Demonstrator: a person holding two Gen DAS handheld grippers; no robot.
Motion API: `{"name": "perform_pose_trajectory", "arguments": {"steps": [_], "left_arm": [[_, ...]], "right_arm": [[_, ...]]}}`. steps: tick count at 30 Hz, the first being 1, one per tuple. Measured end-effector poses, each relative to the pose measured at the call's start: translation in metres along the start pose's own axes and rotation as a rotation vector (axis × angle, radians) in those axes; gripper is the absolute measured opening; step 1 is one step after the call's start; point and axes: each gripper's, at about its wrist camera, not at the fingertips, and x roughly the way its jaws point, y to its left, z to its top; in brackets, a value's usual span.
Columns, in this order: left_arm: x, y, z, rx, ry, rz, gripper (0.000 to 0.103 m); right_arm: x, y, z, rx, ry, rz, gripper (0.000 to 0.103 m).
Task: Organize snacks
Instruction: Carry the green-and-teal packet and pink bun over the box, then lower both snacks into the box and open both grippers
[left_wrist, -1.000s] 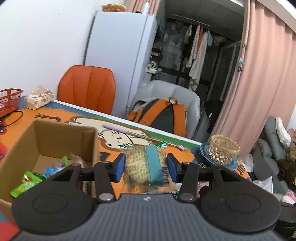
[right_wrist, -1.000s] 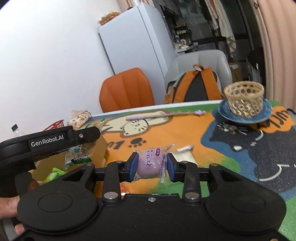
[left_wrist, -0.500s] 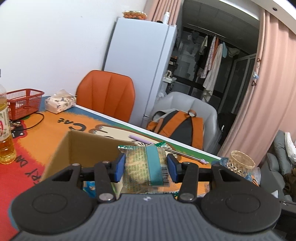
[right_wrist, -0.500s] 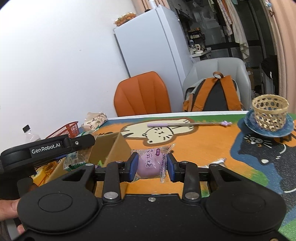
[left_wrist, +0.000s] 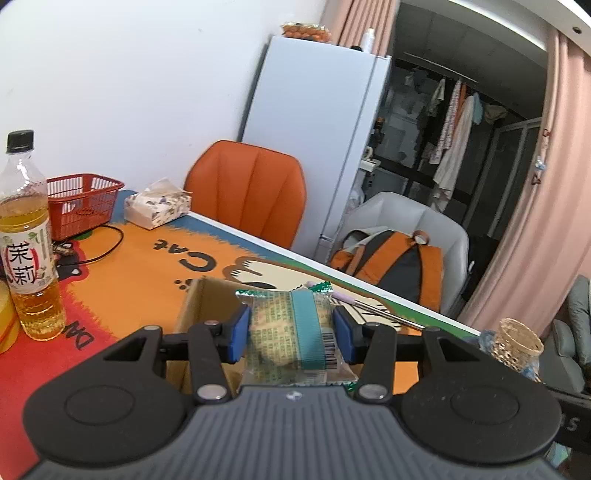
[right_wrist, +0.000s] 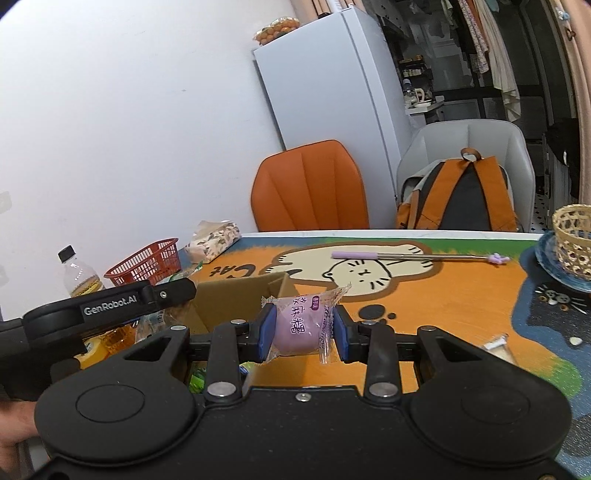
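Now both of my grippers have swung left across the table: the box, a second ago off to the left of my left gripper, sits right under it, and the bottle has come into sight at far left. That puts both snacks about at the drop point (my guess, not a certainty). My left pads are clamped on the green cracker pack, held over the box's right wall. My right gripper pinches the purple mochi, near the box's right edge, not yet over it. Both grippers tilt slightly downward, side by side, left one ahead.
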Motion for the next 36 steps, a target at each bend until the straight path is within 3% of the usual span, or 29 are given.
{"name": "perform_pose_trajectory", "arguments": {"steps": [5,9,24,26,33,36], "left_arm": [[0.013,0.01,0.003,-0.015,0.019,0.036,0.049],[0.011,0.021,0.007,-0.045,0.005,0.063,0.065],[-0.014,0.055,0.012,-0.095,-0.015,0.107,0.08],[-0.015,0.056,0.01,-0.096,-0.011,0.107,0.082],[-0.02,0.052,0.005,-0.093,0.011,0.071,0.085],[-0.025,0.046,-0.001,-0.112,0.009,0.068,0.089]], "right_arm": [[0.005,0.01,0.006,-0.018,-0.001,0.008,0.034],[0.013,0.018,0.01,-0.033,0.003,0.018,0.034],[0.06,0.053,0.034,-0.002,0.001,0.112,0.036],[0.063,0.053,0.037,0.008,0.003,0.101,0.047],[0.034,0.041,0.028,0.016,-0.019,0.047,0.063],[0.014,0.03,0.021,0.029,-0.039,0.025,0.077]]}}
